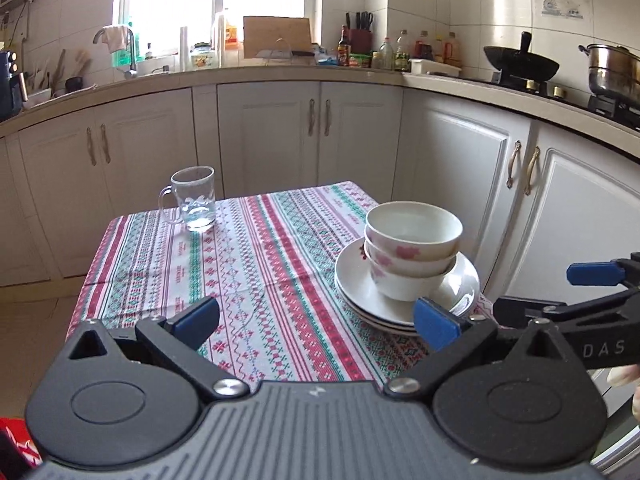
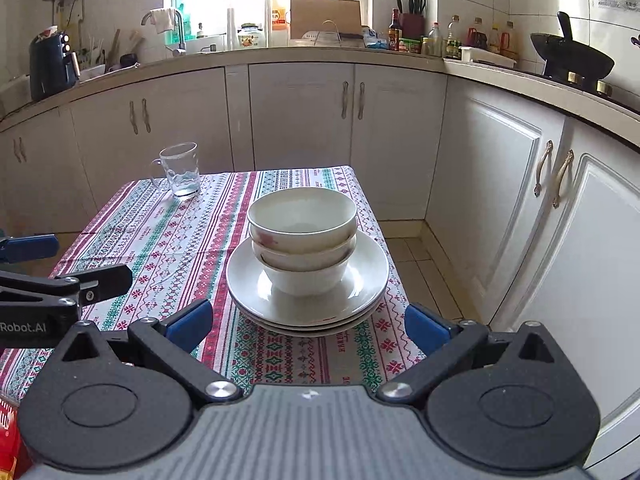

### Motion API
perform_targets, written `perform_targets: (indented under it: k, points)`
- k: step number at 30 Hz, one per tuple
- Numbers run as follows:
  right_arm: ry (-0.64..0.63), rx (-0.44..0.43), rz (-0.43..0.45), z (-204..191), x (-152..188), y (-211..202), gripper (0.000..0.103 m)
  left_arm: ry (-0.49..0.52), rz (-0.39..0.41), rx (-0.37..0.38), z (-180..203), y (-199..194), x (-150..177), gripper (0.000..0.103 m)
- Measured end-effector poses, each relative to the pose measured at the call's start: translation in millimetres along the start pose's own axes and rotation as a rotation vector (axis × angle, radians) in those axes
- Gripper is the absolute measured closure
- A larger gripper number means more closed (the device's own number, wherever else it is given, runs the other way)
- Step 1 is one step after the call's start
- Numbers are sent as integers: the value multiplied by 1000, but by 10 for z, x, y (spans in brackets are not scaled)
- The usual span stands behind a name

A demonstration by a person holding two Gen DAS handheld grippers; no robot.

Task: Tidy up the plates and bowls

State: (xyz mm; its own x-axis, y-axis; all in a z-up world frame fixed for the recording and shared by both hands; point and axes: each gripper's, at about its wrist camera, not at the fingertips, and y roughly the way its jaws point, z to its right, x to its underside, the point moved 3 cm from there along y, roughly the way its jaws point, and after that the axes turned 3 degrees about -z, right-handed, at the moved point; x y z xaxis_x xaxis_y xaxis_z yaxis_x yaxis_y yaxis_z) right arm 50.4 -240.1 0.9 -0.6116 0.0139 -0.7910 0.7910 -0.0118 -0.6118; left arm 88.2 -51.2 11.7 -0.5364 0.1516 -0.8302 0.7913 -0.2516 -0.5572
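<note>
Three white bowls (image 1: 412,248) (image 2: 302,236), with pink flowers on their sides, are nested upright on a stack of white plates (image 1: 352,276) (image 2: 248,280). The stack sits on the right part of a table with a patterned cloth (image 1: 256,264) (image 2: 168,240), near its right edge. My left gripper (image 1: 316,324) is open over the cloth, left of the plates, with nothing between its blue pads. My right gripper (image 2: 307,328) is open just in front of the plates and holds nothing. Each gripper also shows at the edge of the other's view: the right gripper (image 1: 556,292) and the left gripper (image 2: 68,264).
An empty glass mug (image 1: 194,200) (image 2: 180,172) stands at the table's far left corner. White cabinets (image 1: 280,140) and a crowded counter ring the table behind and to the right, with a wok (image 2: 572,60) and a steel pot (image 1: 612,72). Something red (image 1: 16,448) lies at the lower left.
</note>
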Motion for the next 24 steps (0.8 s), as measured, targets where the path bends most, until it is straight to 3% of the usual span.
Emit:
perform_targets:
  k: [9, 24]
  points:
    - [2, 37, 10, -30, 16, -15, 0, -6, -11, -47, 22, -22, 24, 1]
    - [-4, 53, 2, -63, 20, 11, 0, -14, -34, -56, 8, 13, 28, 1]
